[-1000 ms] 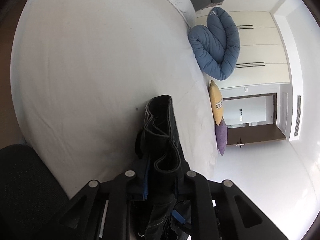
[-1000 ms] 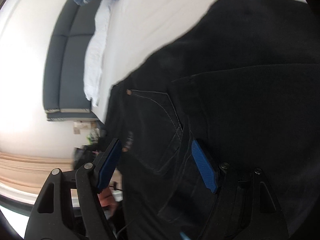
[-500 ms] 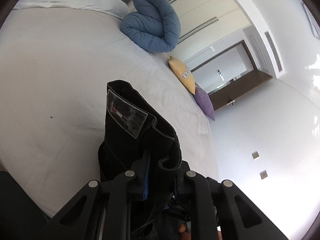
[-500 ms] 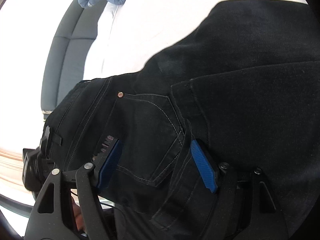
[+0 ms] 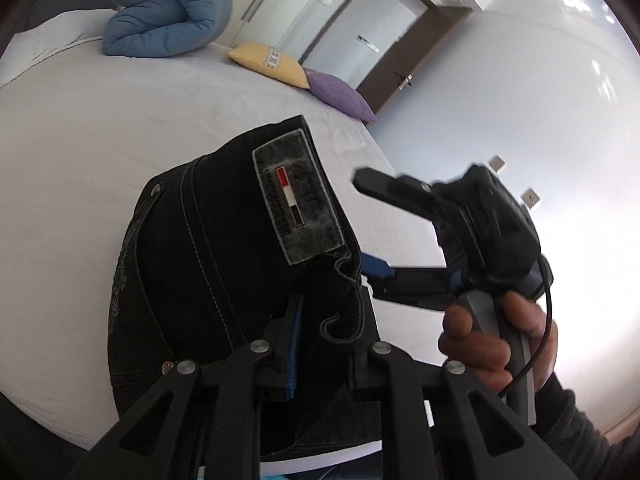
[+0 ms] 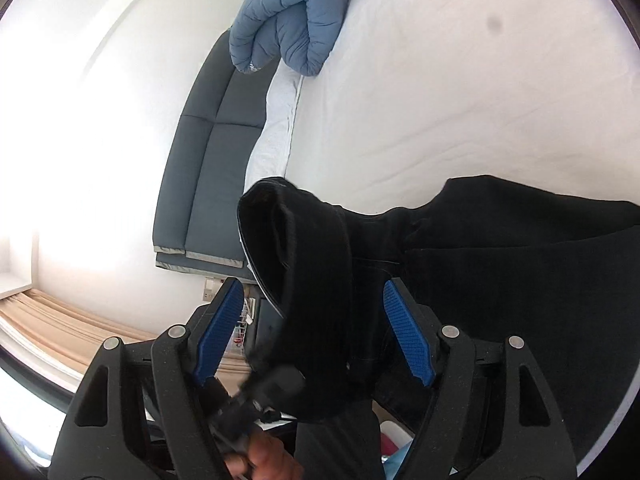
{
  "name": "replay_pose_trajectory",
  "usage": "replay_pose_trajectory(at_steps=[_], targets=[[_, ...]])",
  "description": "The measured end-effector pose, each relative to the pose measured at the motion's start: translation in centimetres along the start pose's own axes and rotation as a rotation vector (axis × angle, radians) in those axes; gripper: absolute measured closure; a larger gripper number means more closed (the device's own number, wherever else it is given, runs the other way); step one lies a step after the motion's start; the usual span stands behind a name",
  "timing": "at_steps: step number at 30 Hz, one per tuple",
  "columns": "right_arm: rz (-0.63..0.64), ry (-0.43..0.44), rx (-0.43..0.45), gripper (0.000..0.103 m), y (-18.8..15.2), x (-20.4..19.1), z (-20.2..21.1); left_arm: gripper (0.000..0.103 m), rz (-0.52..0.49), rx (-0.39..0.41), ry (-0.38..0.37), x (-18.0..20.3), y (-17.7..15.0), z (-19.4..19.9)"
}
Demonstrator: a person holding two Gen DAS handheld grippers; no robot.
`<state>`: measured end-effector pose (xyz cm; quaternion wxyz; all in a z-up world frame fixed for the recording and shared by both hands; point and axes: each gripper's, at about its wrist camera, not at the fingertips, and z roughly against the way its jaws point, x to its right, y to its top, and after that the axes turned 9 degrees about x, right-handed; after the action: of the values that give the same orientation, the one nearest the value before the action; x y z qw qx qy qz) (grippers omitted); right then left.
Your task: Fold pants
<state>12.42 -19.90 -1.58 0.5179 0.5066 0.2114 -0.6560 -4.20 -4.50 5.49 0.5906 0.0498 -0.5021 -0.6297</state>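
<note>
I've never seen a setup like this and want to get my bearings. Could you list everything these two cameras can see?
pants: one pair, black, lifted over the white bed, waistband clamped in the left tongs
bed: one, white sheet, fills most of both views
quilt: one, blue, rolled, at the bed's far end
cushions: two, yellow and purple, side by side at the bed's edge
headboard: one, grey, padded, beside the quilt
door: one, white with a dark frame, behind the cushions
curtain: beige, low left in the right view
left tongs: shut on the pants
right tongs: open, blue pads apart
hand: one, gripping the right tongs' handle
</note>
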Motion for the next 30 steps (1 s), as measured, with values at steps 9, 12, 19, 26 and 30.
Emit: replay_pose_trajectory(at_steps=[9, 12, 19, 26, 30], targets=[[0.083, -0.154, -0.005, 0.033, -1.1, 2.1, 2.1, 0.086, -0.123, -0.114, -0.011, 3.7, -2.7, -2.6], [0.080, -0.211, 0.011, 0.071, -1.4, 3.9, 3.0, 0.086, -0.146, -0.144, -0.009, 4.4, -3.2, -3.7], [0.068, -0.257, 0.067, 0.089, -2.4, 7.8, 5.7, 0.086, -0.194, -0.205, -0.028, 6.0, -4.4, -5.8], [0.047, -0.266, 0.092, 0.089, -1.5, 10.6, 9.4, 0.086, -0.266, -0.256, -0.041, 8.5, -6.3, -8.0], [0.023, -0.304, 0.090, 0.089, -1.6, 13.8, 10.1, 0.086, -0.258, -0.307, -0.024, 8.5, -7.4, -10.1]])
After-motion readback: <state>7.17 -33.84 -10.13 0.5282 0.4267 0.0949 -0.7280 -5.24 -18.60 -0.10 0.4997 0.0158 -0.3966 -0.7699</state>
